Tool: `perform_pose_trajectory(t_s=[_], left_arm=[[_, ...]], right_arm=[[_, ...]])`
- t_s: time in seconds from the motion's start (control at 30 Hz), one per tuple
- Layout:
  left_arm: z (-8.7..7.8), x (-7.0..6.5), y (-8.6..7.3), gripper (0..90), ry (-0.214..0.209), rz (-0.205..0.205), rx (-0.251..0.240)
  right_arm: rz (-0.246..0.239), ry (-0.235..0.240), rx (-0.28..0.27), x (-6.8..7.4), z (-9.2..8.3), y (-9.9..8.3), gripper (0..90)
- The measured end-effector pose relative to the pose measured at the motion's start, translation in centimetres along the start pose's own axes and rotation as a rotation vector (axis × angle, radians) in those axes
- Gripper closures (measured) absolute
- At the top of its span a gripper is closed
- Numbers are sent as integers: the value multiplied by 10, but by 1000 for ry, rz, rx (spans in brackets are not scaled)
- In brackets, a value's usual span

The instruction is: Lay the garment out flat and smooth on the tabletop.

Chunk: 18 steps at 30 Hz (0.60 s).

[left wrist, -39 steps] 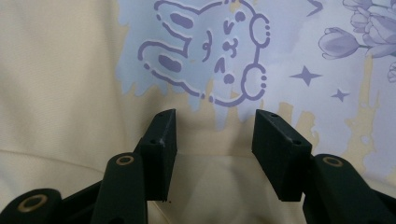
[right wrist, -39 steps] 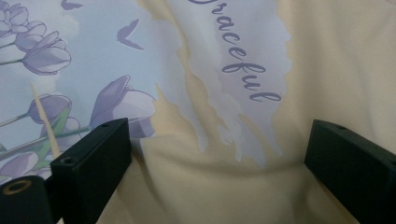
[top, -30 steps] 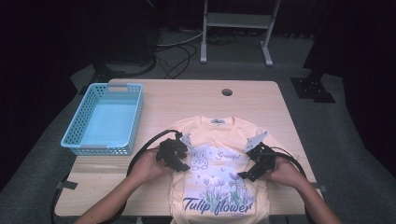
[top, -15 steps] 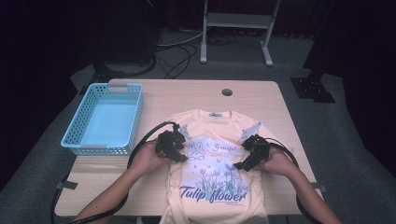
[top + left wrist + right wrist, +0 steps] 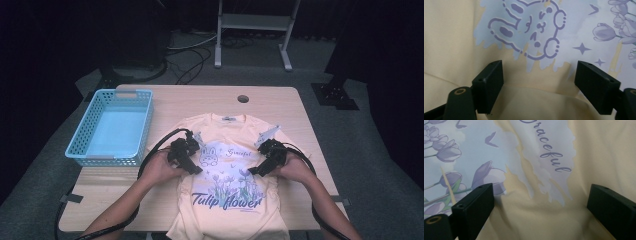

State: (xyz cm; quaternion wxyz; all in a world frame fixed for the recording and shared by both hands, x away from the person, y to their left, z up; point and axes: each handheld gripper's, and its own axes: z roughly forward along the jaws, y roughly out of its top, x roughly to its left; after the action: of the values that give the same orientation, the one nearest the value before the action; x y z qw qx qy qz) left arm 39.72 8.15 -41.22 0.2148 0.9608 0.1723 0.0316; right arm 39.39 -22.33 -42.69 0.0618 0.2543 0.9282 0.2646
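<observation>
- Wooden table (image 5: 310, 107) against a dark room: we read the scene from the lower edge of the high view upward.
- Nearest, at bottom centre, the hem of the yellow T-shirt (image 5: 227, 222) hangs toward the table's front edge; the shirt lies flat, print up, collar toward the top of the frame.
- At mid-frame, the left gripper (image 5: 192, 167) and the right gripper (image 5: 255, 170) rest over the shirt's two sides, which are now folded in toward the print.
- We note that the left gripper's jaws have just been opening; they stand wide, a fabric fold below them unpinched. The right gripper's jaws are likewise spread, holding nothing.
- Compared with a second ago, the shirt looks narrower; we judge both side folds released and a lengthwise fold next.
- Farther, upper left, a blue basket (image 5: 80, 150) waits.
</observation>
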Motion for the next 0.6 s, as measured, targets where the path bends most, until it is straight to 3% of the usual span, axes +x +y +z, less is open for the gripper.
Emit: perform_pose_trajectory(t_s=[0.23, 0.33, 0.43, 0.6], left_arm=[[-14, -8, -8, 174, -23, -32, -47], [-21, -22, -16, 174, -45, -42, -81], [-23, -31, -20, 174, -52, -26, -80], [-23, -64, -26, 174, -69, 32, -92]], right_arm=[[13, -14, -35, 11, -18, -8, 87], [-14, -15, -42, 31, -30, -16, 87], [-32, -7, -43, 47, -35, -22, 87], [-70, 9, -31, 74, -37, -31, 87]])
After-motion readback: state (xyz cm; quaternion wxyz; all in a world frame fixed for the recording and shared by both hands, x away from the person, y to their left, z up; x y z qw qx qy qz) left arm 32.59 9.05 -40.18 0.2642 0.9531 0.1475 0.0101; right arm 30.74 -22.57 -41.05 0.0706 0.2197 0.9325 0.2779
